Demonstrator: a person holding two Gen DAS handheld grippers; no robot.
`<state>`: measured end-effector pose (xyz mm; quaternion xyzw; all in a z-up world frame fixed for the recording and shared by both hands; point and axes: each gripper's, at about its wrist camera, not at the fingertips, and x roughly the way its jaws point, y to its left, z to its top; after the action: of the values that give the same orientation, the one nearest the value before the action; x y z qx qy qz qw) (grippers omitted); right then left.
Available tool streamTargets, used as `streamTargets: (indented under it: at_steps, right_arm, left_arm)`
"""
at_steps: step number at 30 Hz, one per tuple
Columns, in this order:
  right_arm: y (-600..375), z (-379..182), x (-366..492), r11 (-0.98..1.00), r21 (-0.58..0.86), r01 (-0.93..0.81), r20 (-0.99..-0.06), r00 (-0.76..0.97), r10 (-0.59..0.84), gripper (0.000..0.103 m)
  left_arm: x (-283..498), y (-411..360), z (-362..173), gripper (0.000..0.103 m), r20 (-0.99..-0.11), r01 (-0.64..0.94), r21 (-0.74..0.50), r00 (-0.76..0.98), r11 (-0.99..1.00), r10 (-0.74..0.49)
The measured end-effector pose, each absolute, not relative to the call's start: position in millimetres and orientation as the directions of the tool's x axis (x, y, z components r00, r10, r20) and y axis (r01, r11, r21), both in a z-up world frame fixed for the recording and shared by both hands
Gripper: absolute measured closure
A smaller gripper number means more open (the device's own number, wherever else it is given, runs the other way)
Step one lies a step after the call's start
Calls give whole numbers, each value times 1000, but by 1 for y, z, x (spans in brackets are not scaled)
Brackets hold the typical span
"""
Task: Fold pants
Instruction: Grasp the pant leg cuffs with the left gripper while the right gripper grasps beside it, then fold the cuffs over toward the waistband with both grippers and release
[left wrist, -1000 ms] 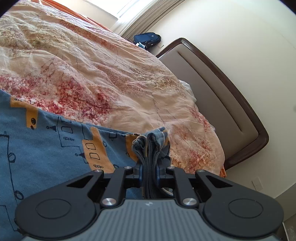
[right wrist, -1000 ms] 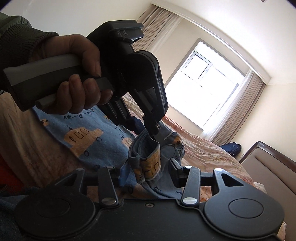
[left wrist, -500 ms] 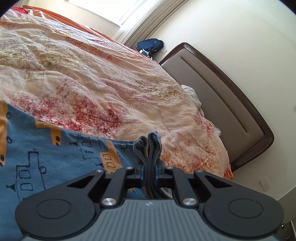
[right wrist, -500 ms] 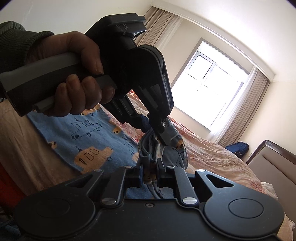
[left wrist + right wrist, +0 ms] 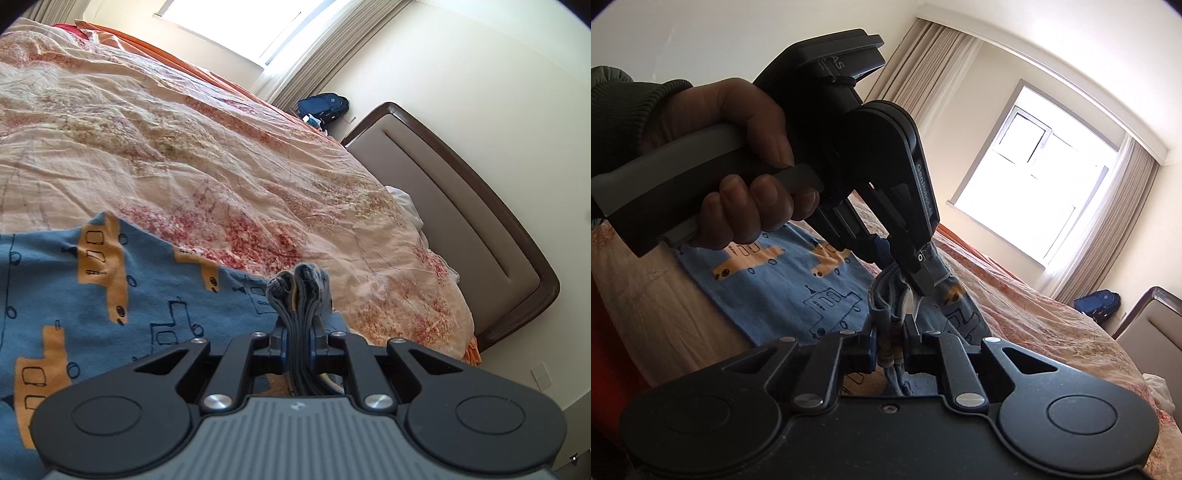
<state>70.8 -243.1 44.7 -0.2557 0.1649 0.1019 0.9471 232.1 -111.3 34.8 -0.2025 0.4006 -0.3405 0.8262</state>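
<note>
The blue pants [image 5: 74, 295] with orange vehicle prints lie on the floral bedspread [image 5: 184, 147]. My left gripper [image 5: 298, 328] is shut on a bunched edge of the pants, which sticks up between its fingers. My right gripper [image 5: 890, 339] is shut on the same bunch of the pants [image 5: 783, 280], right beside the left gripper [image 5: 916, 273], whose body and holding hand [image 5: 738, 166] fill the upper left of the right wrist view. Both hold the fabric a little above the bed.
A padded headboard [image 5: 461, 229] with a dark wood frame stands at the right. A dark blue backpack [image 5: 323, 107] sits on the floor by the curtains [image 5: 1108, 229] and window [image 5: 1034, 177]. A white cloth [image 5: 1156, 387] lies near the headboard.
My right gripper has closed on the bunched pants edge next to the left gripper. Both grippers have lifted and pulled the fabric, so more of the pants lie spread on the bed.
</note>
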Motion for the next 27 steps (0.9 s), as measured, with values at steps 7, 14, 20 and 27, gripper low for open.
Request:
streamTargets:
  at_steps: [7, 14, 20, 27]
  right_arm:
    - [-213, 49, 77, 830, -446, -335, -381, 910, 163, 89]
    - [-180, 47, 82, 808, -439, -394, -402, 890, 215, 89]
    - [-166, 33, 95, 786, -434, -441, -455, 860, 231, 89]
    - [-166, 20, 101, 786, -434, -441, -487, 848, 206, 88]
  left_arm:
    - [232, -73, 34, 92, -531, 379, -594, 479, 710, -699]
    - [232, -38, 28, 93, -541, 355, -579, 505, 734, -672]
    - [240, -22, 6, 93, -570, 317, -588, 489, 744, -660]
    - [246, -21, -10, 92, -578, 295, -597, 486, 746, -655]
